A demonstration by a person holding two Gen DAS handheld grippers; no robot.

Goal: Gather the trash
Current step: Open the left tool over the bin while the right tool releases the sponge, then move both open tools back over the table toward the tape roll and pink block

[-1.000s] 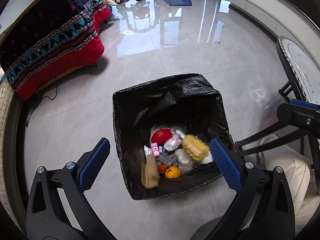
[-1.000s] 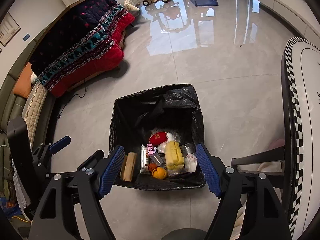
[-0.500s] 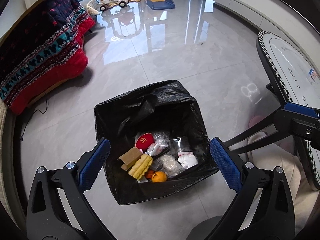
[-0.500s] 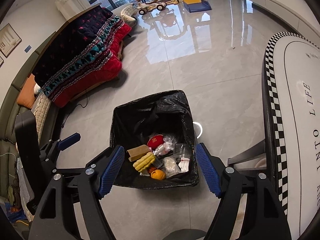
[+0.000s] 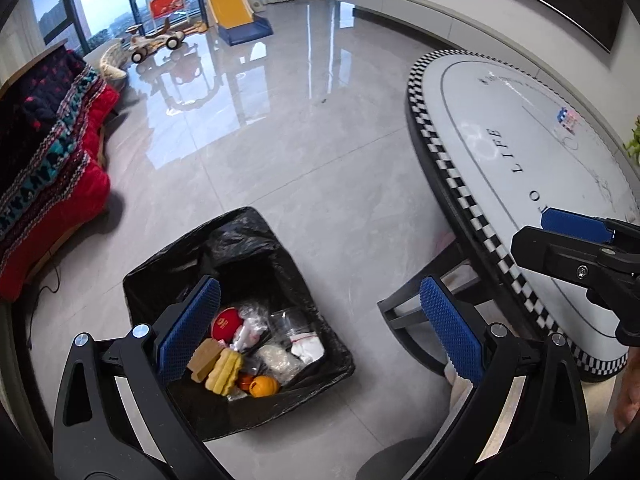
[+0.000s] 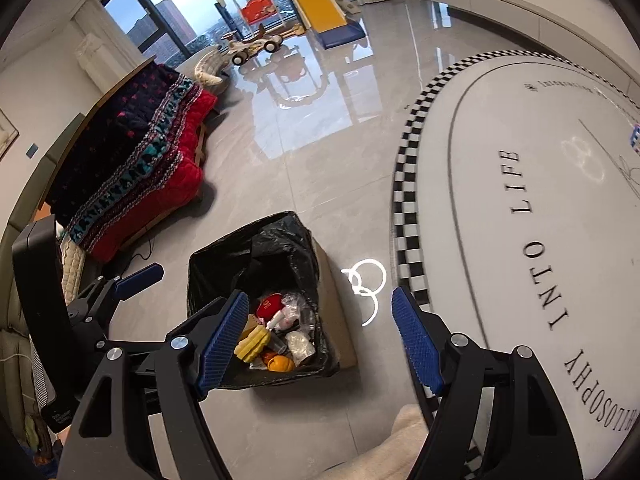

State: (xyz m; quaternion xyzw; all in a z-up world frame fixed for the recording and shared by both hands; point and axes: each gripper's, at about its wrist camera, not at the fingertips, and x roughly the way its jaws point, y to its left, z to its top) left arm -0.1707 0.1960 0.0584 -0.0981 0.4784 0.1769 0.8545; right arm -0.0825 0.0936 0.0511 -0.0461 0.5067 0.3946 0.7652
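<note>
**Lined bin on the floor, both grippers empty above it**

The bin [image 5: 240, 320] stands on the grey tiled floor [image 5: 280, 152], a square box lined with a crinkled black bag [image 6: 276, 240] whose rim folds over the top edge. Its mouth is open. At the bottom lies the trash: a red round lid [image 5: 226, 322], a tan block [image 5: 205, 360], a yellow ridged piece [image 5: 226, 370], an orange ball [image 5: 264, 386], a clear plastic cup [image 5: 288, 318], crumpled clear wrap [image 5: 278, 360] and a white scrap [image 5: 307, 347]. The pieces lie touching one another in a loose heap, well below the rim.

The left gripper [image 5: 316, 336] hangs over the bin's right side with its jaws spread and nothing between the blue pads [image 5: 188, 332]. The right gripper [image 6: 318, 340] is likewise released and empty, its left pad over the bin's near edge and its right pad over bare floor.

To the right, near the bin, stands an oval table [image 6: 520, 200] with a black-and-white chequered edge; its dark leg [image 5: 420, 300] reaches the floor between bin and tabletop. To the left, a sofa [image 6: 132, 168] under a red and dark blanket sits apart from the bin, a thin black cable [image 5: 44, 292] on the floor by it. Beyond the bin the floor lies open and glossy as far as a toy car [image 5: 154, 44] and a yellow slide [image 5: 234, 12] by the window.
</note>
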